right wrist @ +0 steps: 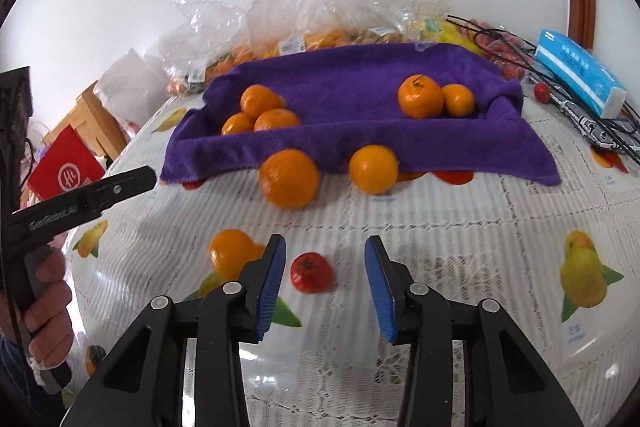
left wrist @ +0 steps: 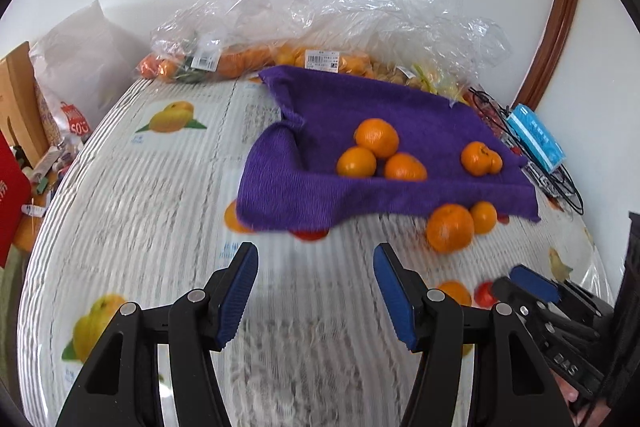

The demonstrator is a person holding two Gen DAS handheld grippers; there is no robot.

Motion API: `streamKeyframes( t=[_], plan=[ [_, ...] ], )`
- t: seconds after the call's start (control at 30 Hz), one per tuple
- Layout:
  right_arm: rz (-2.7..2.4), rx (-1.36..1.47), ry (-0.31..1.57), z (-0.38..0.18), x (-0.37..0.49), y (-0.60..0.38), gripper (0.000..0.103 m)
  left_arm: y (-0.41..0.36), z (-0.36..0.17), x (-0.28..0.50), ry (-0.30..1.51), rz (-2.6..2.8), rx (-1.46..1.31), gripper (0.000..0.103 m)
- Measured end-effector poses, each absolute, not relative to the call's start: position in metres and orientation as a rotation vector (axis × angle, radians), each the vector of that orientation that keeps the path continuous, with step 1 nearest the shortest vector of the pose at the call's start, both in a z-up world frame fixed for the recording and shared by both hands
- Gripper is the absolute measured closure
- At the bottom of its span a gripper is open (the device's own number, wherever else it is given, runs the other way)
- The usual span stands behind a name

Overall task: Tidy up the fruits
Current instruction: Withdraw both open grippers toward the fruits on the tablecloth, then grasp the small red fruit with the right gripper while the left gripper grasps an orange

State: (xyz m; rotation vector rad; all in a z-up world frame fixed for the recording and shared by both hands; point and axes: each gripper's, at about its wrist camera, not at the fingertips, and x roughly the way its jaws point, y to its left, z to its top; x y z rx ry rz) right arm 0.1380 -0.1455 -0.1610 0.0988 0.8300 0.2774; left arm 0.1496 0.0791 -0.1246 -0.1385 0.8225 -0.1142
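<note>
Both grippers hang over the table (right wrist: 460, 227) with jaws spread apart and nothing between them. The purple towel (right wrist: 360, 79), draped into a shallow tray shape, already holds 5 oranges: 3 in a cluster at its left (right wrist: 260, 101) and 2 touching at its right (right wrist: 420, 97). 2 more oranges sit on the table just in front of the towel's near edge, a bigger one (right wrist: 289, 178) and a smaller one (right wrist: 374, 169), close together but apart. The right gripper (right wrist: 325, 247) points almost straight at them, the bigger orange slightly left of its line and the smaller slightly right, so the right hand is the nearer one for either; being round, they have no long axis to line up with. From the left gripper (left wrist: 316, 255) the same pair (left wrist: 450, 233) lies well off to the right. The right wrist view alone shows a small red fruit (right wrist: 311, 271), possibly a tomato, lying between its fingertips on the table, though motion blur leaves it unclear whether this is a real fruit or part of the tablecloth print. The left view alone shows the towel's folded left corner (left wrist: 280, 147).
</note>
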Motion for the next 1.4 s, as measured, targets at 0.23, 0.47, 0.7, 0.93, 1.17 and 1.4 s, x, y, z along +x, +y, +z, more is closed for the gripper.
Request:
streamKeyframes(
  t=[0.23, 0.47, 0.7, 0.93, 1.17, 1.4],
  plan=[
    [0.268, 0.054, 0.884, -0.177, 0.142, -0.133, 0.076, 0.073, -0.132, 0.127, 0.842, -0.102, -0.079, 0.045],
    [0.244, 0.038, 0.859, -0.170, 0.130, -0.149, 0.079, 0.043, -0.140, 0.125, 0.883, -0.222, -0.081, 0.045],
    [0.133, 0.071, 0.818, -0.161, 0.117, -0.203, 0.078, -0.002, -0.141, 0.128, 0.877, -0.325, -0.074, 0.045],
    [0.122, 0.118, 0.799, -0.160, 0.108, -0.228, 0.078, -0.028, -0.160, 0.145, 0.918, -0.260, -0.067, 0.064],
    [0.142, 0.086, 0.792, -0.162, 0.119, -0.222, 0.079, -0.027, -0.158, 0.143, 0.859, -0.199, 0.060, 0.070],
    [0.192, 0.040, 0.838, -0.174, 0.143, -0.200, 0.079, -0.016, -0.160, 0.147, 0.874, -0.168, 0.035, 0.069]
  ],
)
